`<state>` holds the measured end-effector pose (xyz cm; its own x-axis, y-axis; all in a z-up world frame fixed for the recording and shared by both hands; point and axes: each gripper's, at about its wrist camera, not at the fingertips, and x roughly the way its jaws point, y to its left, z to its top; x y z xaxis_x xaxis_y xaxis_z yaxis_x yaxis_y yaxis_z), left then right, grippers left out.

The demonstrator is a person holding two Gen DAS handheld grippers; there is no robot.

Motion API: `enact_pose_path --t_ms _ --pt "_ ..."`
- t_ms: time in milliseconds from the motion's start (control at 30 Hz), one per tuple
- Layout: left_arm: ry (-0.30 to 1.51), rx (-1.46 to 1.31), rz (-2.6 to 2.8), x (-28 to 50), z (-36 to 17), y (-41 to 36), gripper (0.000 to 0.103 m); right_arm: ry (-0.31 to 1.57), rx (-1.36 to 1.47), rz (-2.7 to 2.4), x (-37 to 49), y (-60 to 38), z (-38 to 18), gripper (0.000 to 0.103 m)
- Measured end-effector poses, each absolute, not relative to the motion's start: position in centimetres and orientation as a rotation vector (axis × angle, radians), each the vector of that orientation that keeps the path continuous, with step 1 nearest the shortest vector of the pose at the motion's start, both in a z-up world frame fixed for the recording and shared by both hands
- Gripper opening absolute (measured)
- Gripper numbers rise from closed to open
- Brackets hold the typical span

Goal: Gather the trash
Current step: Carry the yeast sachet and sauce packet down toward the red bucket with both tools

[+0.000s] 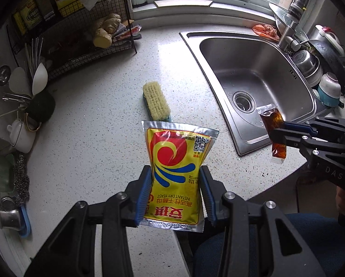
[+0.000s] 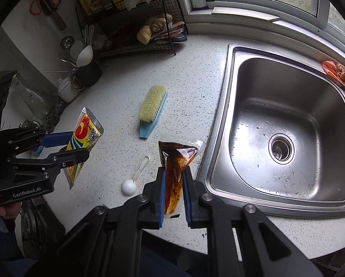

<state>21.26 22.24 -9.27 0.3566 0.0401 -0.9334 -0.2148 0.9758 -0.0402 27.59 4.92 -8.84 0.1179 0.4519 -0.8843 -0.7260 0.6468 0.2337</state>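
Note:
My left gripper (image 1: 175,173) is shut on a yellow instant dry yeast packet (image 1: 175,161) and holds it upright above the speckled counter's front edge. It also shows in the right wrist view (image 2: 66,147) at the left, with the yeast packet (image 2: 85,131) in it. My right gripper (image 2: 174,173) is shut on a clear sachet of brown sauce (image 2: 175,168) and holds it above the counter beside the sink. In the left wrist view the right gripper (image 1: 276,137) and the sauce sachet (image 1: 272,120) are at the right.
A steel sink (image 2: 220,106) is set into the counter on the right. A blue scrub brush (image 2: 151,110) and a small white plastic spoon (image 2: 132,181) lie on the counter. A wire rack (image 1: 80,53), utensil holder (image 1: 42,106) and white cup (image 1: 22,136) stand at the back left. Dishes (image 1: 320,76) are stacked right of the sink.

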Motion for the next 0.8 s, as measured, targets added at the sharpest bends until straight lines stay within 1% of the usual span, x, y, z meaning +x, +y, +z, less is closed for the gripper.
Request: enact_pose_path --t_ms 200,433,800 --pt "1.161 -0.145 0.154 19.9 -7.5 16.5 0.039 1.118 -0.267 0.875 25.9 -0.1 -7.5 0.012" --pt "1.157 -0.095 0.094 17.8 -6.6 7.4 0.039 1.092 -0.223 0.845 23.1 -7.7 -6.7 0.012" --pt "1.175 -0.083 0.075 15.3 -8.0 -2.9 0.040 1.113 -0.197 0.806 19.1 -17.3 -7.6 0.012"
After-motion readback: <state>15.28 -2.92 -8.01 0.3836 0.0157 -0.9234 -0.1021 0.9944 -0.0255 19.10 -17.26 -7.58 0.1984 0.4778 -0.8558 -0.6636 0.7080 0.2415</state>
